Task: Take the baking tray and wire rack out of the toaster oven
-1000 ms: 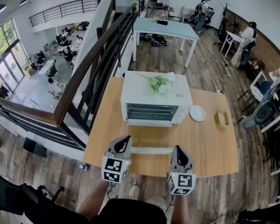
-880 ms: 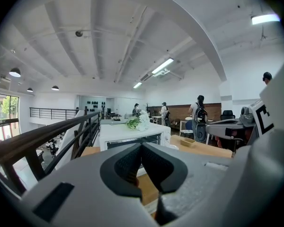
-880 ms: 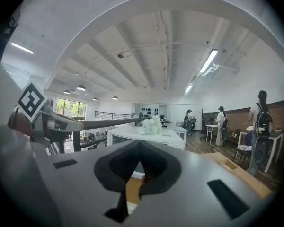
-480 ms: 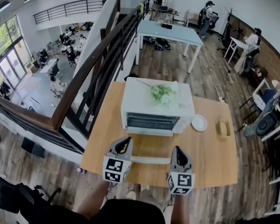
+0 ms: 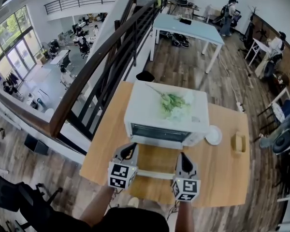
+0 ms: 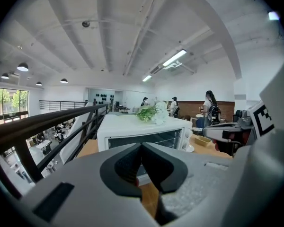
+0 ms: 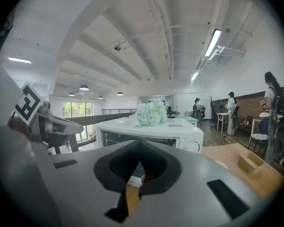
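A white toaster oven (image 5: pixel 165 111) stands on the wooden table (image 5: pixel 222 178), its front facing me. The door looks folded down flat, with its pale handle bar (image 5: pixel 157 174) lying between my grippers. Wire rack bars (image 6: pixel 142 138) show in the dark front; I cannot make out the baking tray. My left gripper (image 5: pixel 130 148) and right gripper (image 5: pixel 182 155) hover side by side just short of the oven front. Both are shut and empty. The left gripper view shows its shut jaws (image 6: pixel 142 146) aimed at the oven (image 6: pixel 139 126). The right gripper view likewise shows shut jaws (image 7: pixel 139 144).
White artificial flowers (image 5: pixel 175 103) lie on top of the oven. A white plate (image 5: pixel 213 135) and a small wooden box (image 5: pixel 239 142) sit on the table to the right. A dark railing (image 5: pixel 87 76) runs along the table's left side above a drop. People stand far back.
Both grippers have moved forward and a little down toward the oven, which now lies closer to their tips. Both jaws stayed shut.
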{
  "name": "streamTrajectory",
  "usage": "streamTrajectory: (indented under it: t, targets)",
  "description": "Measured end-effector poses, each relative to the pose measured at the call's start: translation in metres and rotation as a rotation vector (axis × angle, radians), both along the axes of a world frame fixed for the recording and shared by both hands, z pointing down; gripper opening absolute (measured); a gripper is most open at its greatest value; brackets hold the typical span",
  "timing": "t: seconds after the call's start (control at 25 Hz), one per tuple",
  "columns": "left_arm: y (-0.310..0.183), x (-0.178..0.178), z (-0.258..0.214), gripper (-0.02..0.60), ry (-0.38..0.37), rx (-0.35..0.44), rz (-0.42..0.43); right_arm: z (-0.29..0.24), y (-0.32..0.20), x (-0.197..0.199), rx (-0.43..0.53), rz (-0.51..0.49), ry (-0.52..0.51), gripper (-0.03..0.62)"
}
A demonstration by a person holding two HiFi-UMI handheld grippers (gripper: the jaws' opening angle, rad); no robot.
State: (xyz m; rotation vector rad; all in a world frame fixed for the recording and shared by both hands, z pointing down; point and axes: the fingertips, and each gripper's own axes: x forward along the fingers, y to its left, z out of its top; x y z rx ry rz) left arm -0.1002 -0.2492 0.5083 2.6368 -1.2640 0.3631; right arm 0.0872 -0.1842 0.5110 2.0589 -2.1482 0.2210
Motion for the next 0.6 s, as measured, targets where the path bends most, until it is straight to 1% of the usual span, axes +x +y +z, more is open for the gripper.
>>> streamTrajectory:
  t: [0.36,0.48,0.6]
  targets:
    - [-0.041,0.017,0.053,0.003,-0.012,-0.081,-0.044,0.053,-0.052,0.012,-0.078,-0.024,-0.084,-0.002]
    - [-0.054,0.023,0.072,0.003,0.014,-0.12,-0.051,0.067,-0.067,0.012,-0.096,-0.032,-0.107,-0.002]
    - [-0.067,0.025,0.089,0.003,0.074,-0.18,-0.075,0.083,-0.079,0.013,-0.115,-0.027,-0.163,-0.002]
